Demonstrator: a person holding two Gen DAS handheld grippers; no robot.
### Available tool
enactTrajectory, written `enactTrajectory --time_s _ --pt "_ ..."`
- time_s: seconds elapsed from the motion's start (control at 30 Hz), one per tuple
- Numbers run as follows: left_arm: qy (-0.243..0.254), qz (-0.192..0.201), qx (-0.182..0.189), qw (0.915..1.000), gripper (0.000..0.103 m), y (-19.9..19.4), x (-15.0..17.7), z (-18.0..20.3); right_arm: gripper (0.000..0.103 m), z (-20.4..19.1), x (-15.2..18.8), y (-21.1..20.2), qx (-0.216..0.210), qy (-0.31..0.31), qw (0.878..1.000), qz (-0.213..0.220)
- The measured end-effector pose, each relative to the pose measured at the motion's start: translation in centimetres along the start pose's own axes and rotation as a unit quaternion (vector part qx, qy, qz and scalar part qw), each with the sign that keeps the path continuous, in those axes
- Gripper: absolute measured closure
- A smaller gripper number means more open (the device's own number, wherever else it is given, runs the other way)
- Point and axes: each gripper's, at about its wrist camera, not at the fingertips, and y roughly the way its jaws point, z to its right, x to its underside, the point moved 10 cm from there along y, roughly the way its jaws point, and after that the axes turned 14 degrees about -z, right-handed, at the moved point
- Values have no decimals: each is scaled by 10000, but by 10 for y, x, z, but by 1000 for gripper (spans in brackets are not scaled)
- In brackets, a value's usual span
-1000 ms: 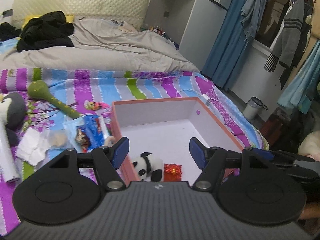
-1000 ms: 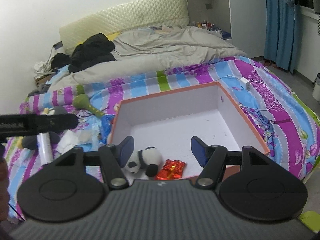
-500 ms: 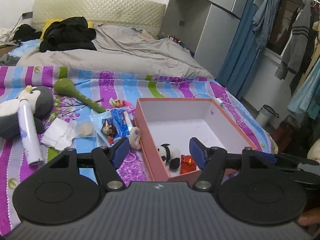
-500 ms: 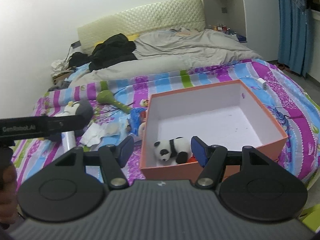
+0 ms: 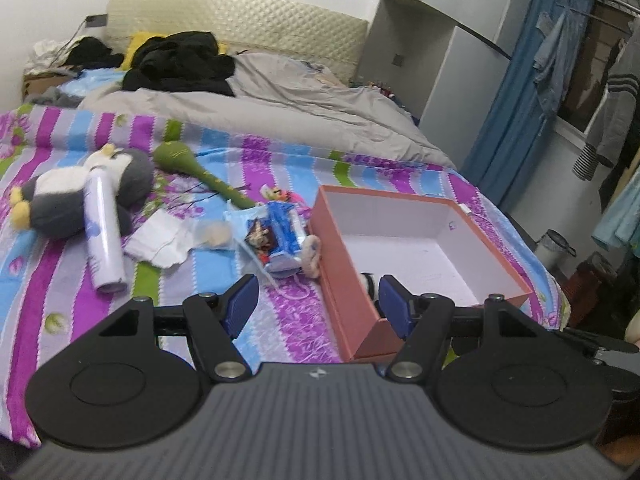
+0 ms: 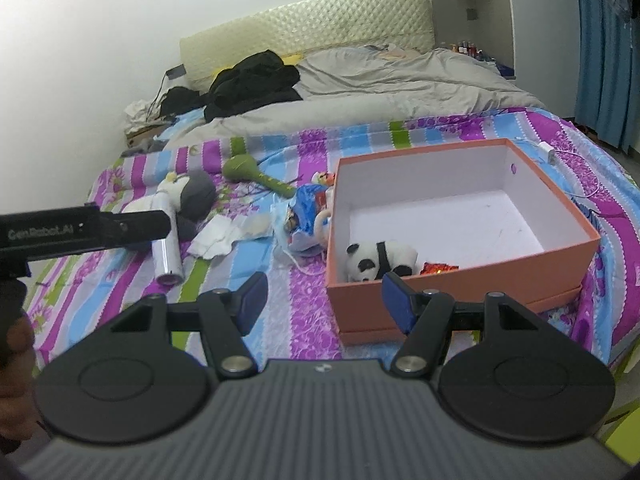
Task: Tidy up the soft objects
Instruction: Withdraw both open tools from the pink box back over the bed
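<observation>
An orange box with a white inside stands on the striped bedspread; it also shows in the left wrist view. A small panda plush and a red wrapper lie in its near left corner. A grey penguin plush, a green plush club and a blue bag of small toys lie left of the box. My left gripper is open and empty over the bed by the box's near corner. My right gripper is open and empty in front of the box.
A white spray can leans on the penguin, with crumpled white tissue beside it. A grey duvet and black clothes cover the far bed. A charger cable lies beyond the box. The left tool crosses the right view's left edge.
Both grippers have pulled back and swung left from over the box. The box now sits to the right, and the penguin, can and club have come into view. Both stay open.
</observation>
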Motion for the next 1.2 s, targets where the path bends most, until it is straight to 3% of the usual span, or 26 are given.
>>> enactTrajectory --time_s 0.63,1.2 --pt "-444 -19 -99 9990 31 5 48 -62 37 -43 37 22 -97 -183 9997 -160" --pt "-609 85 8 9981 31 46 14 -88 37 -56 21 52 -64 -376 9993 59"
